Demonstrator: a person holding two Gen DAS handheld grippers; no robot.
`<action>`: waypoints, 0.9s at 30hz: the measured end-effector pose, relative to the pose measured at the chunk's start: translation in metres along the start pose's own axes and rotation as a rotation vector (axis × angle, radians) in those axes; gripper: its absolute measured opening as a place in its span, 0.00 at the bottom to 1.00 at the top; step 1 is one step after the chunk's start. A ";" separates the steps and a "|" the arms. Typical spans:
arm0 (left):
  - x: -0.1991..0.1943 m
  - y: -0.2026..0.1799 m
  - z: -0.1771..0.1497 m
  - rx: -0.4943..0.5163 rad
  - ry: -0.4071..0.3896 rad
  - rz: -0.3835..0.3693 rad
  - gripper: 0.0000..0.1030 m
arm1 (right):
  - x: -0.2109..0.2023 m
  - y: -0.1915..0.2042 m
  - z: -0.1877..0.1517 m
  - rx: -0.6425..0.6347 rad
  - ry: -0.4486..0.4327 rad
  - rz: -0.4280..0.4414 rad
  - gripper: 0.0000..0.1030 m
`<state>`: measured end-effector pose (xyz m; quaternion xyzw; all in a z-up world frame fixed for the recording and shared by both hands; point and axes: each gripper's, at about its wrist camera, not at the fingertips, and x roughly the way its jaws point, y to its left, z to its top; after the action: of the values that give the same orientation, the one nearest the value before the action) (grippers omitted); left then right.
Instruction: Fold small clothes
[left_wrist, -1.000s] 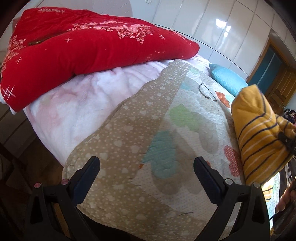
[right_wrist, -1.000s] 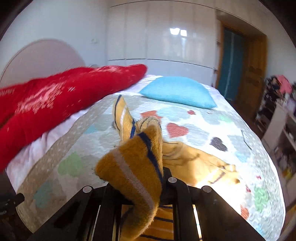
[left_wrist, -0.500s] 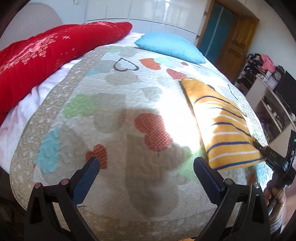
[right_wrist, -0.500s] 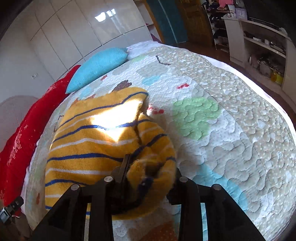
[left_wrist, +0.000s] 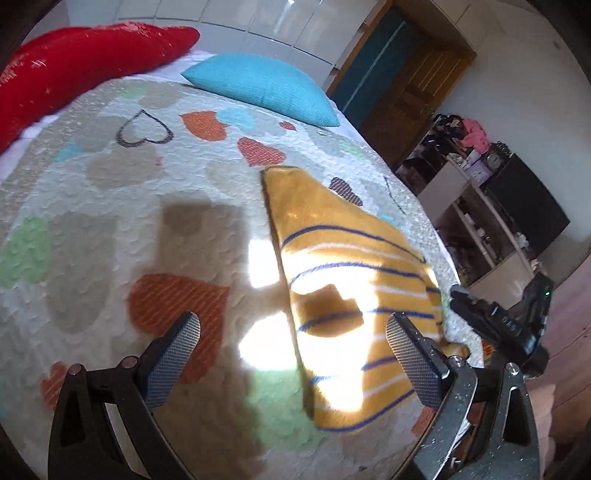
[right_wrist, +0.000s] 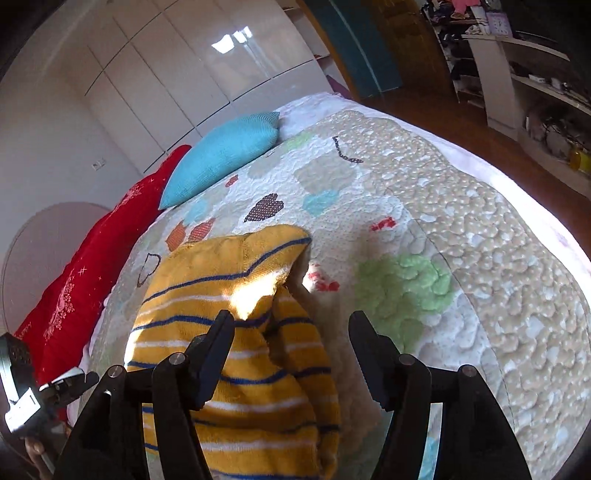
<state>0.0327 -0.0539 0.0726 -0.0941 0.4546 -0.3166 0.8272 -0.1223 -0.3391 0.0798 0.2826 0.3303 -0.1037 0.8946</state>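
Note:
A small yellow garment with blue and white stripes (left_wrist: 343, 280) lies spread on the heart-patterned quilt (left_wrist: 110, 192). It also shows in the right wrist view (right_wrist: 236, 332), with a bunched fold near my fingers. My left gripper (left_wrist: 291, 343) is open and empty, hovering over the garment's near left edge. My right gripper (right_wrist: 291, 343) is open above the garment's near end, touching nothing that I can see. The right gripper's body shows at the right of the left wrist view (left_wrist: 506, 328).
A blue pillow (left_wrist: 266, 88) and a red blanket (left_wrist: 74, 62) lie at the far side of the bed. White wardrobe doors (right_wrist: 177, 81) stand behind. Shelves with clutter (left_wrist: 491, 206) and a wooden door (left_wrist: 402, 88) are to the right.
My right gripper lowered the garment onto the quilt and opened, letting it go. My left gripper swung right and now hovers over the garment's edge.

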 end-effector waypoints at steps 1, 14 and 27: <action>0.013 0.001 0.010 -0.018 0.016 -0.026 0.98 | 0.011 -0.002 0.005 0.004 0.022 0.014 0.66; 0.124 -0.029 0.032 0.022 0.249 -0.152 0.71 | 0.108 0.013 0.026 0.077 0.231 0.263 0.42; 0.108 0.017 0.068 -0.015 0.177 0.087 0.80 | 0.106 0.064 0.055 -0.133 0.087 -0.041 0.56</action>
<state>0.1374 -0.1154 0.0290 -0.0523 0.5320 -0.2840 0.7960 0.0112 -0.3178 0.0734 0.2201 0.3806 -0.0877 0.8939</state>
